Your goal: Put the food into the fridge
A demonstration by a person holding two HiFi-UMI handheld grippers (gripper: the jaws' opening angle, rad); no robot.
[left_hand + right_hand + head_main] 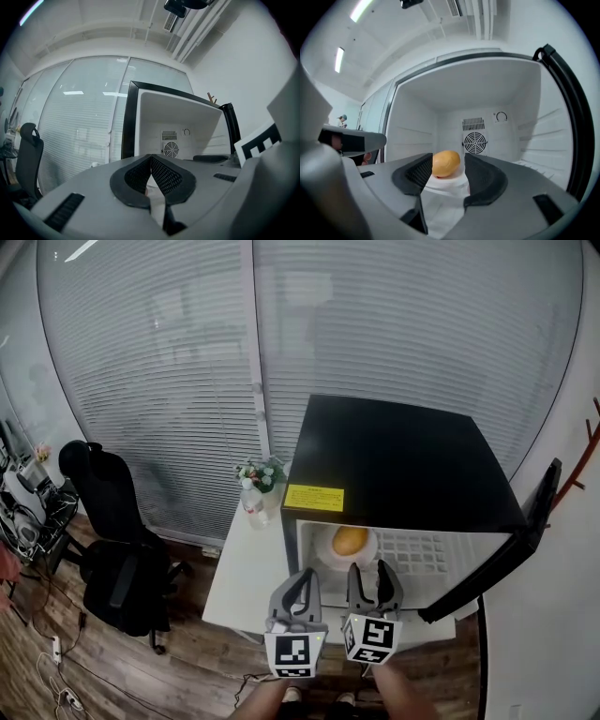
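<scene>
A small black fridge point(394, 460) stands on a white table with its door point(511, 549) swung open to the right. Inside, a yellow-orange food item point(350, 540) point(446, 163) rests on a white plate point(366, 549) point(447, 182) on the fridge floor. My right gripper point(369, 579) point(446, 174) is open just in front of the plate, its jaws apart with nothing pressed between them. My left gripper point(302, 589) point(151, 176) hovers to the left of it outside the fridge, jaws shut and empty.
A white table point(246, 568) carries the fridge, a small flower pot point(261, 474) and a clear bottle point(253, 504). A black office chair point(117, 549) stands to the left on the wooden floor. Blinds cover the window behind. A fan grille point(475, 141) sits on the fridge's back wall.
</scene>
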